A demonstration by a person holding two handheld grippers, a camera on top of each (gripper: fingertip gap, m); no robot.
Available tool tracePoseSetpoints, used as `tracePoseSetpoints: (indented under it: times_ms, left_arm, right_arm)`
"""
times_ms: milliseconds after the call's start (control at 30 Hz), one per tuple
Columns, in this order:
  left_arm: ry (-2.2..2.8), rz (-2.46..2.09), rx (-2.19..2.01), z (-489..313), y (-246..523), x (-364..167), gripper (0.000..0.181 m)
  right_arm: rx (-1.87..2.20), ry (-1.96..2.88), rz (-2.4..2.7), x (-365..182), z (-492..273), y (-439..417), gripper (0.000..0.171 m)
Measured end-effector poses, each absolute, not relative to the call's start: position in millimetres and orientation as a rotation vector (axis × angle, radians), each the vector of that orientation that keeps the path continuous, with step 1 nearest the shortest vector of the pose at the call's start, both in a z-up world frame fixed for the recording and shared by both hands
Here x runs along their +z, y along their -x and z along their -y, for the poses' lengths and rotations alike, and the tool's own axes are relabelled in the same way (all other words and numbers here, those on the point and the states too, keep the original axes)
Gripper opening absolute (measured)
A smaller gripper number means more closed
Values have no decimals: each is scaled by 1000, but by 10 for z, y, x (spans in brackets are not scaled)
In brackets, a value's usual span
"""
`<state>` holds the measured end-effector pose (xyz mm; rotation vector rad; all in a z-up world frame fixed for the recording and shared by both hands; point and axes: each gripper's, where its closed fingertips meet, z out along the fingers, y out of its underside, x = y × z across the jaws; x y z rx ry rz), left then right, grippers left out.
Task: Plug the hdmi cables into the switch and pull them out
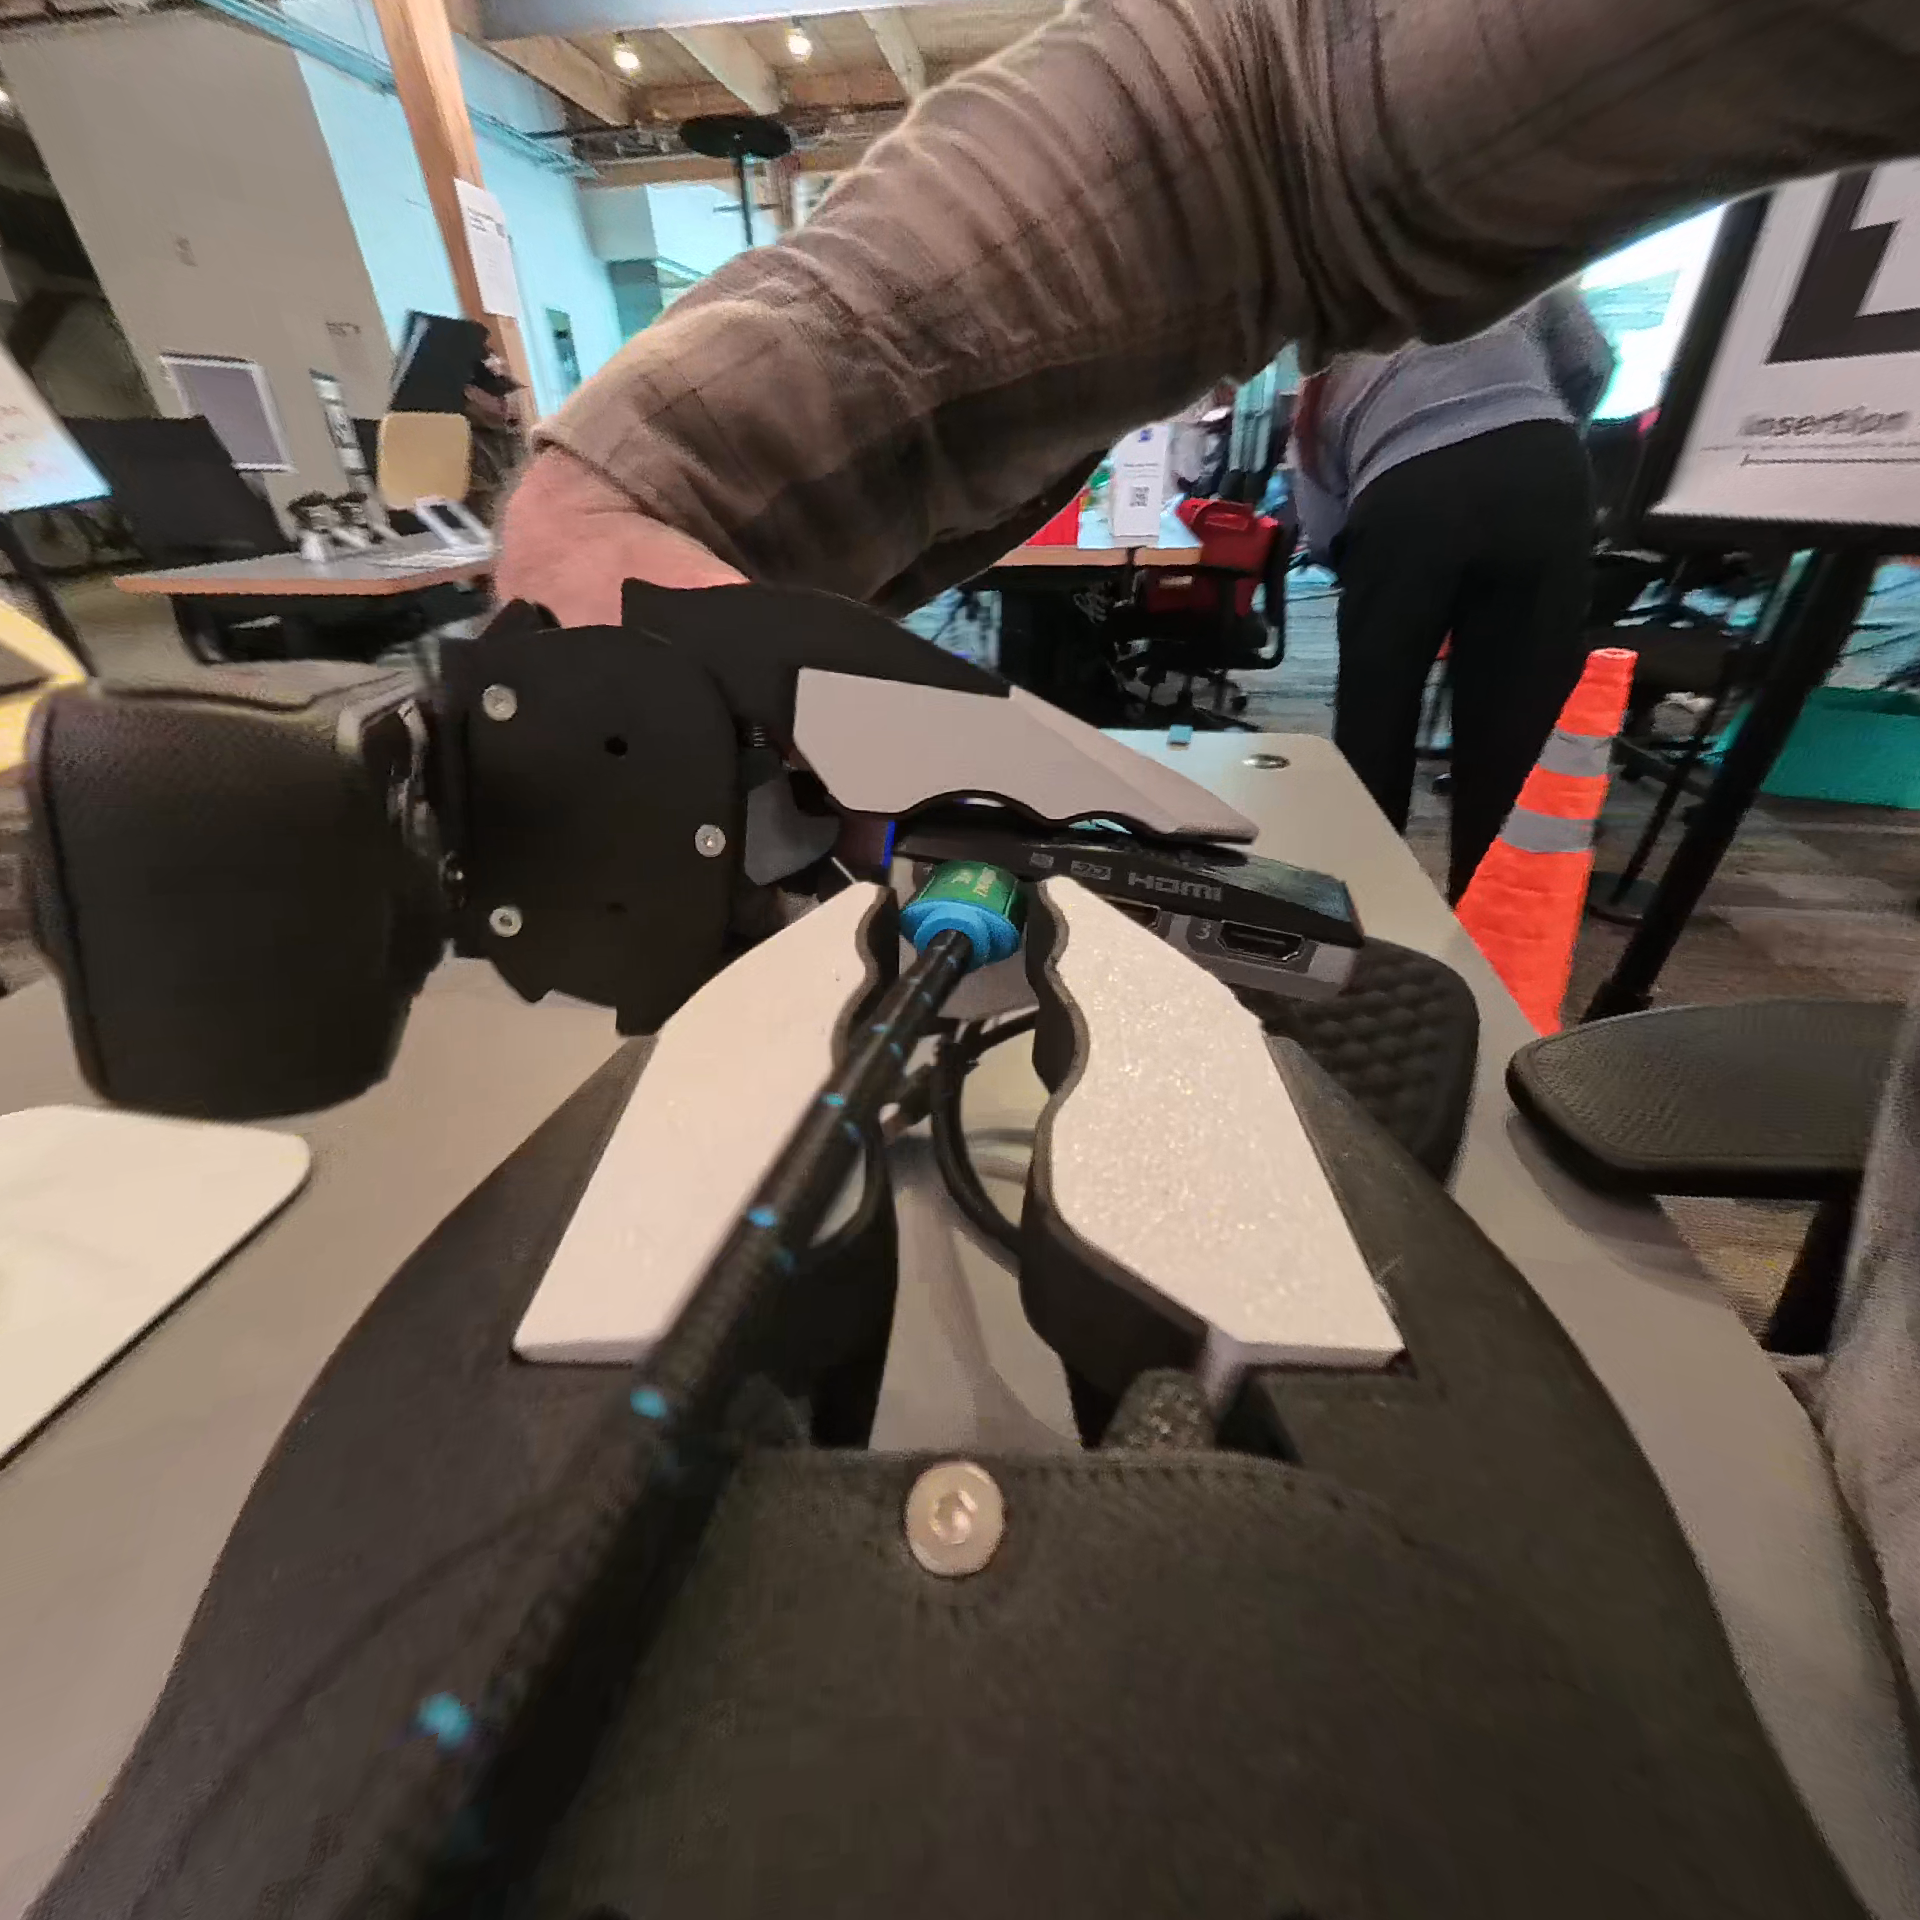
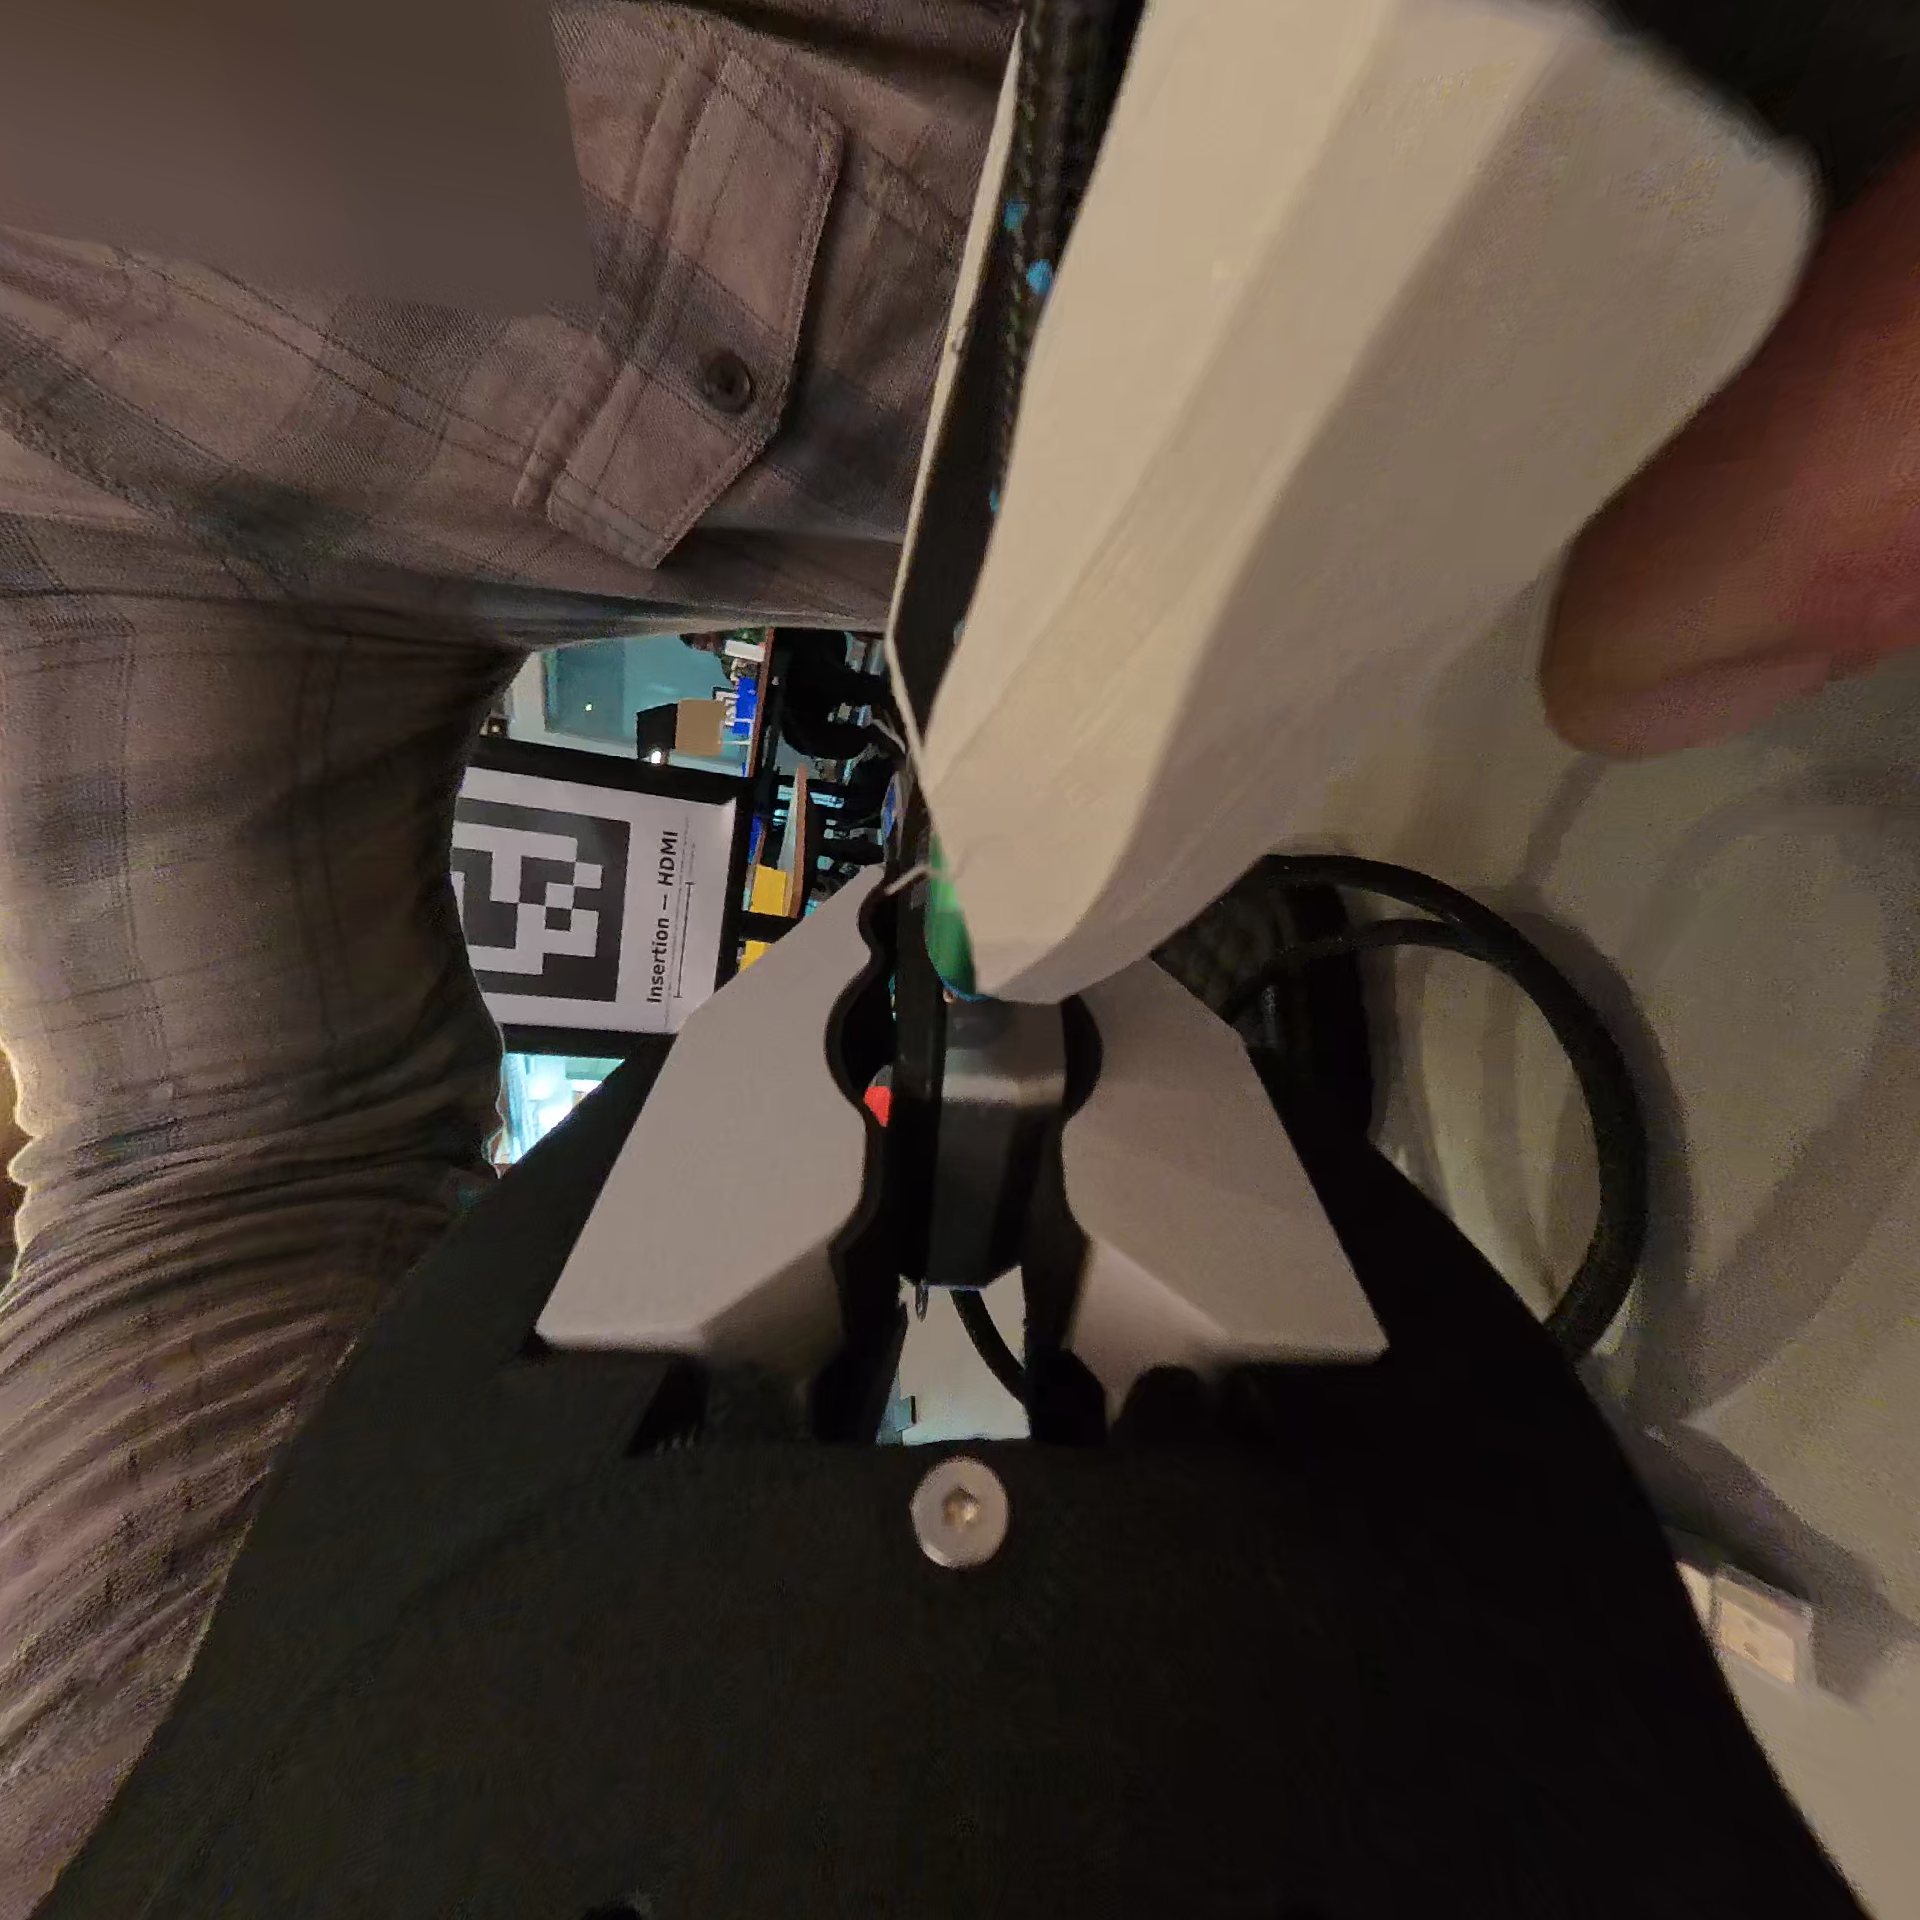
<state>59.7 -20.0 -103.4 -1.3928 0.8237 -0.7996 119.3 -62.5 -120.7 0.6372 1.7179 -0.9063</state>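
My left gripper is closing around the green-and-blue braided-cable plug, its axis pointing at twelve o'clock. My right gripper is clamping the flat black switch box.

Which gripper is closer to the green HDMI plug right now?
Left. The left gripper has its fingertips on either side of the green HDMI plug at the switch. The right gripper is clamped on the switch itself, beside the plug.

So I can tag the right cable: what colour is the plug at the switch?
Green plug with a blue collar, clearest in the left wrist view.
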Motion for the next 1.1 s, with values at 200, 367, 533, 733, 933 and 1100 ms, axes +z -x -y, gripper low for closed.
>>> tracePoseSetpoints:
  times_ms: [200, 367, 533, 733, 933, 1100]
  left_arm:
    - [1382, -841, -531, 349, -371, -938, 66]
    - [1036, -1001, 217, 582, -525, -818, 60]
    - [954, -1163, 512, 482, -875, -1000, 54]
    - [879, -1255, 659, 418, -1097, -1084, 26]
    - [933, -1260, 649, 374, -1119, -1129, 21]
    - [1028, -1242, 608, 300, -1114, -1165, 18]
  right_arm:
    - [-1009, -701, -1747, -1054, 485, -1116, 20]
    - [-1085, -718, -1683, -1011, 475, -1096, 20]
    - [-1113, -704, -1633, -1054, 521, -1094, 19]
    - [-1080, -683, -1575, -1119, 522, -1190, 19]
    - [-1125, -727, -1587, -1226, 526, -1137, 40]
    - [-1117, -879, -1799, -1443, 431, -991, 84]
